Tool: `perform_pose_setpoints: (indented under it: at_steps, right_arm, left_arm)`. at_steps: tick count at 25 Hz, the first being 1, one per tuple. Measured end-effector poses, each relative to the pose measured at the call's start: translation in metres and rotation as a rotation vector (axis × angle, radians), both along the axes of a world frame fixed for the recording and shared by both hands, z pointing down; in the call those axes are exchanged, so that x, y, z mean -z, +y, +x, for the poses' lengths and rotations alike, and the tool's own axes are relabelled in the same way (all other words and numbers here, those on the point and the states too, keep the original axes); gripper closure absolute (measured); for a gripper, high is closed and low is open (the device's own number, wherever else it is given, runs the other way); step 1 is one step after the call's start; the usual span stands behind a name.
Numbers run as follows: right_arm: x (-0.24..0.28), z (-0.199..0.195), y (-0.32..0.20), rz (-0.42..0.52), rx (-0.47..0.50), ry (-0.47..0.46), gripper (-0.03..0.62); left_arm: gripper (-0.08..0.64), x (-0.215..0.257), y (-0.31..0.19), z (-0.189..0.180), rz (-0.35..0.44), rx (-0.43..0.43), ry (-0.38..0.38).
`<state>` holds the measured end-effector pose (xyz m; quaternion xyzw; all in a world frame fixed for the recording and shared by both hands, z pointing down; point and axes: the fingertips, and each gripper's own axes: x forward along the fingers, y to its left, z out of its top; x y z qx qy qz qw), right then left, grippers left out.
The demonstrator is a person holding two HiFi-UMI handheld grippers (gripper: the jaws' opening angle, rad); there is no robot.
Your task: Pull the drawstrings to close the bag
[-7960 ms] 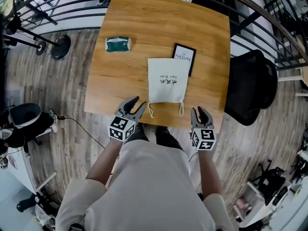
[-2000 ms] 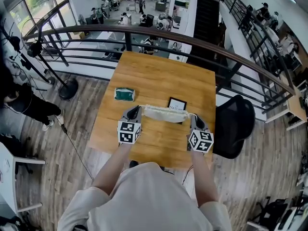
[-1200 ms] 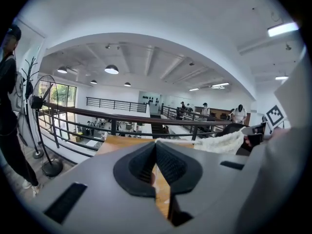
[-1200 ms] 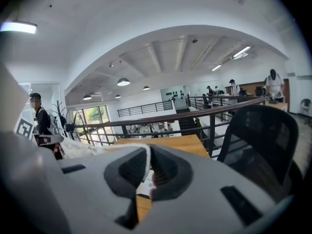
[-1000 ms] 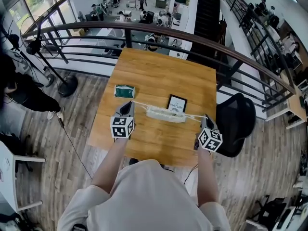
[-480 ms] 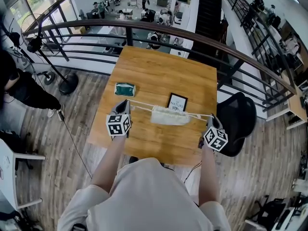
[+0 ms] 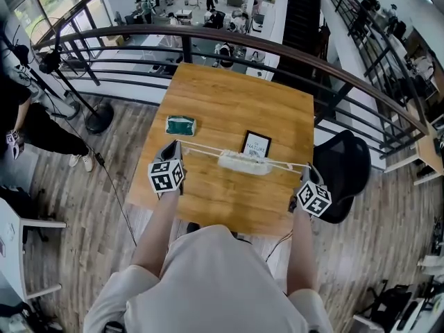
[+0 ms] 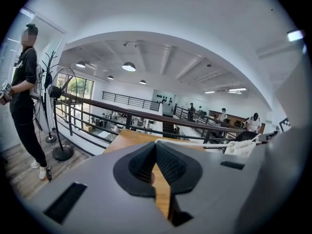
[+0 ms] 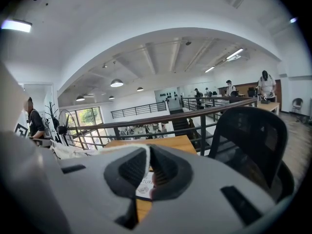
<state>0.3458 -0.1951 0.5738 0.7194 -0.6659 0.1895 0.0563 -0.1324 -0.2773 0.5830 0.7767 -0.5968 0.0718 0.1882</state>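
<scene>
The white drawstring bag [image 7: 243, 162] hangs bunched above the wooden table [image 7: 229, 96], strung between two taut cords. My left gripper [image 7: 174, 147] is shut on the left drawstring [image 7: 200, 149], and my right gripper [image 7: 308, 168] is shut on the right drawstring [image 7: 288, 164]. In the left gripper view the cord [image 8: 195, 146] runs from the closed left gripper [image 8: 156, 145] rightward to the gathered bag [image 8: 241, 146]. In the right gripper view the cord [image 9: 122, 149] leaves the closed right gripper [image 9: 147, 150] leftward toward the bag [image 9: 68, 151].
A green pouch [image 7: 180, 125] lies at the table's left and a black-framed card [image 7: 256, 145] lies under the bag. A black chair [image 7: 347, 172] stands right of the table. A dark railing [image 7: 208, 44] curves behind it. A person [image 7: 28, 123] and a stand base [image 7: 99, 120] are on the left.
Both grippers have moved further apart, left one leftward and right one rightward. The cords have drawn out longer and tauter, and the bag's mouth has gathered tighter.
</scene>
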Motion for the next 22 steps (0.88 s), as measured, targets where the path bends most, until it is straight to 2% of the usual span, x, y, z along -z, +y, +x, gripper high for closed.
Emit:
perform_pose_setpoints:
  at_steps: [11,22]
  right_arm:
    - [-0.01,0.02,0.002,-0.02,-0.062,-0.033,0.592]
    - [-0.023,0.039,0.006,-0.043,-0.096,-0.02,0.592]
  left_arm:
    - [0.565,-0.001,-0.002,-0.02,-0.002,0.039,-0.011]
    - [0.565,-0.01,-0.003,-0.025,-0.013,0.047,-0.03]
